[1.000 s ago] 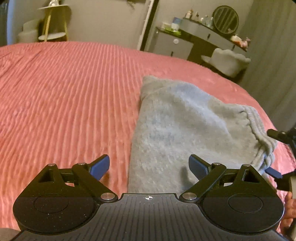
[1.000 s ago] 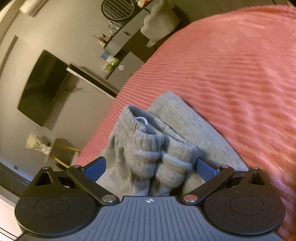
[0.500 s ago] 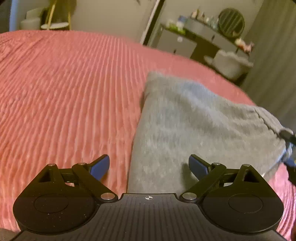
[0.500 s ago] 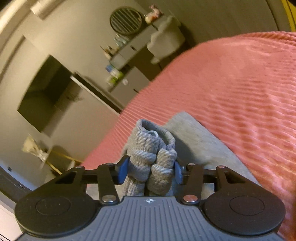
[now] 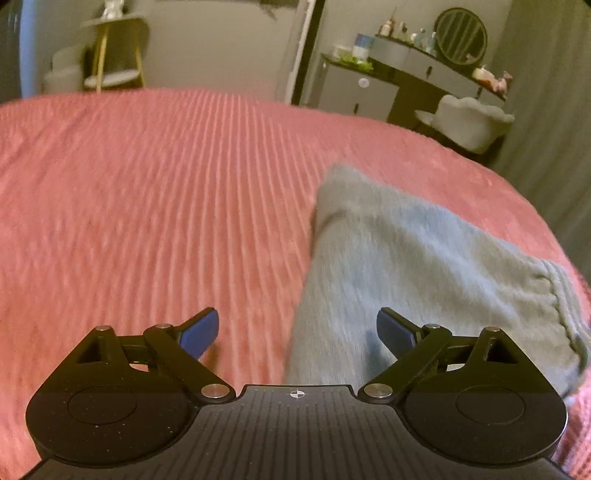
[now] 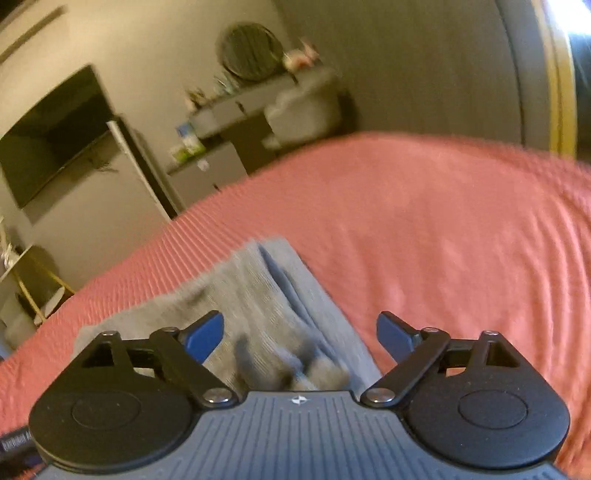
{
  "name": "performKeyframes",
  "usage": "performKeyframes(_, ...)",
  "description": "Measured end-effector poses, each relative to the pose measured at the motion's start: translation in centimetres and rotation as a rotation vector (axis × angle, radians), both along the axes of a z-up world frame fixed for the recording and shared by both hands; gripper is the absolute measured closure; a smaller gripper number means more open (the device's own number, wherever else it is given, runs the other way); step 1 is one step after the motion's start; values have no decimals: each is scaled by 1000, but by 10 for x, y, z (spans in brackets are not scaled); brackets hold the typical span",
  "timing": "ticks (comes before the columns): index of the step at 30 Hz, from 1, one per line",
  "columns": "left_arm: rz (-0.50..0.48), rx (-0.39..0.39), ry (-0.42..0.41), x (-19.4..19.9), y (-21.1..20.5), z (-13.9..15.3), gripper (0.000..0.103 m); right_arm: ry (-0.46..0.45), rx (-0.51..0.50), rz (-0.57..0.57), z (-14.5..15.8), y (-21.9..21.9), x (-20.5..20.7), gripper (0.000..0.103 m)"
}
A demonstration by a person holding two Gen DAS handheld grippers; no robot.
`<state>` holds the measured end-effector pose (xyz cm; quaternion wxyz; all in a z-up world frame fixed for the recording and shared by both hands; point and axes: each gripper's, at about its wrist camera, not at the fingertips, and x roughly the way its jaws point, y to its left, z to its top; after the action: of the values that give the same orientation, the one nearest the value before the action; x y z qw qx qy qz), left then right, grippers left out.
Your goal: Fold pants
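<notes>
Pants (image 5: 424, 266): grey fleece sweatpants, folded into a thick soft wedge w/ ribbed waistband at its right end, lying on the bedspread (image 5: 147, 206). Seen from right wrist, pants (image 6: 266, 295) show stacked layers w/ a dark seam line; pic blurred.

Bedspread: pink-coral, fine corduroy-like ribs, slightly rumpled to the right of the right claw.

Left claw (image 5: 297, 334): jaws wide apart, nothing between pads. Blue pads, black linkages. Pants' near edge sits just ahead of it, under its right finger; left finger over bare bedspread. Points steeply down at bed.

Right claw (image 6: 299, 334): jaws spread, released. Pants lie below and ahead, toward its left finger; pads not pressing the cloth.

Vs earlier: half a sec ago right claw was clenched on the bunched waistband; jaws have just been opening, waistband now dropped flat onto the fold. Right-claw view has levelled and rolled, more wall and curtain in shot. Left-claw view nearly unchanged; right claw's tip no longer at its right edge.

Bkgd: dark TV (image 6: 51, 136) on wall, round mirror (image 5: 460, 35) over a dresser, pale chair (image 5: 469, 123).
</notes>
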<state>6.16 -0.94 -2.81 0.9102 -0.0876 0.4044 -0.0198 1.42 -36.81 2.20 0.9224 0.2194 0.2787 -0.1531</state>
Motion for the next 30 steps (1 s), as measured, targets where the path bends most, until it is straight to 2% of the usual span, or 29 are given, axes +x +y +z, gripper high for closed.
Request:
performKeyframes(2, -3, 35, -45, 10, 4, 8, 7, -59, -73, 23, 7, 11, -3, 4)
performKeyframes(3, -5, 43, -57, 19, 7, 10, 7, -82, -101, 41, 7, 17, -4, 4)
performKeyframes(5, -20, 6, -45, 37, 15, 10, 7, -79, -135, 108, 0, 27, -3, 4)
performKeyframes(7, -65, -91, -8, 58, 22, 8, 9, 48, -176, 154, -20, 36, 11, 4)
performKeyframes(9, -165, -216, 40, 80, 23, 5, 11, 208, -175, 155, -44, 36, 24, 4)
performKeyframes(10, -210, -265, 71, 91, 21, 2, 12, 224, -118, 146, -52, 29, 25, 4)
performKeyframes(12, -288, -332, 134, 115, 15, -7, 15, 193, -45, 120, -50, 19, 26, 4)
performKeyframes(15, -324, -388, 186, 140, 9, -20, 29, 190, -61, 138, -53, 17, 28, 4)
performKeyframes(16, -318, -404, 191, 145, 10, -22, 37, 186, -75, 142, -54, 18, 27, 4)
performKeyframes(17, -306, -423, 200, 151, 12, -24, 46, 185, -81, 143, -54, 17, 26, 4)
performKeyframes(19, -279, -475, 210, 159, 22, -27, 56, 185, -86, 146, -54, 22, 22, 4)
performKeyframes(22, -200, -543, 182, 166, 44, -26, 64, 179, -86, 152, -56, 24, 25, 4)
performKeyframes(23, -158, -535, 151, 164, 51, -24, 65, 179, -86, 153, -57, 22, 25, 4)
performKeyframes(24, -101, -491, 102, 160, 58, -20, 66, 179, -87, 154, -57, 21, 28, 4)
performKeyframes(25, -28, -408, 47, 155, 63, -13, 65, 180, -89, 154, -57, 20, 28, 4)
performKeyframes(26, 0, -358, 27, 151, 66, -8, 60, 181, -90, 155, -57, 20, 27, 4)
performKeyframes(27, -10, -355, 45, 150, 69, -6, 55, 180, -90, 154, -55, 22, 25, 4)
performKeyframes(28, -47, -398, 80, 149, 69, -6, 46, 181, -88, 152, -55, 21, 25, 4)
performKeyframes(29, -97, -457, 122, 147, 66, -9, 43, 180, -89, 151, -55, 21, 26, 4)
performKeyframes(30, -126, -482, 145, 144, 61, -11, 42, 179, -90, 150, -55, 21, 27, 4)
